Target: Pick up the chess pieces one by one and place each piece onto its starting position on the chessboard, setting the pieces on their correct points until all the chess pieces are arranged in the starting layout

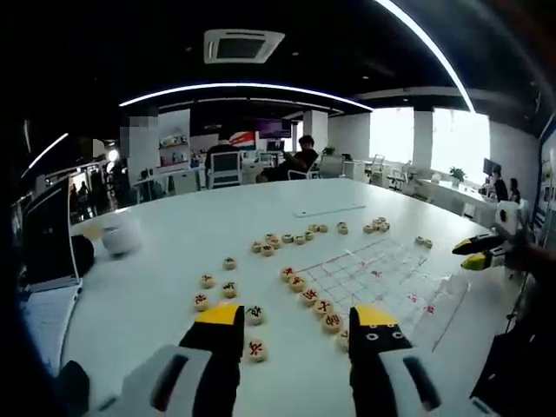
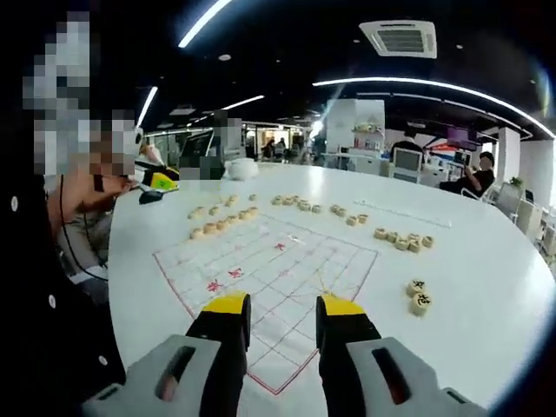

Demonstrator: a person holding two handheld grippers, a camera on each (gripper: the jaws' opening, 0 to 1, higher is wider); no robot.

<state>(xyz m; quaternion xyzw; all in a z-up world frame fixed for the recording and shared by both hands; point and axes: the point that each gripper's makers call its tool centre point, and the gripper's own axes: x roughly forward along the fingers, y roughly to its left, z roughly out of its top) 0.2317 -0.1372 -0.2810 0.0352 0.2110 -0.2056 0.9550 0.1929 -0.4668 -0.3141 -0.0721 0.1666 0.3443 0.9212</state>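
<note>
Left gripper: jaws spread wide, nothing between, hovering low over counter near board corner. Just ahead of left jaw: one loose chess piece w/ red mark, another w/ dark mark beyond it. Between jaws & further out: diagonal row of pieces along near edge of chessboard, looks already set on its line. Left of that, small scatter of pieces on bare counter. Far side: long cluster plus small groups, all off board.

Right gripper: jaws apart, empty, poised over near corner of chessboard; red grid & red characters visible, centre squares bare. Two loose pieces to right on counter. Rows of pieces along far-left board edge, more & strung across counter behind. Other gripper at far left, by a person seated there.

Step in hand, est.: between placements, selecting next piece; task early, most pieces not on points. Next move, est.: left gripper down & fwd onto nearest red-marked piece, close on its rim, lift, carry to correct point; needs character read first, illegible here.
</note>
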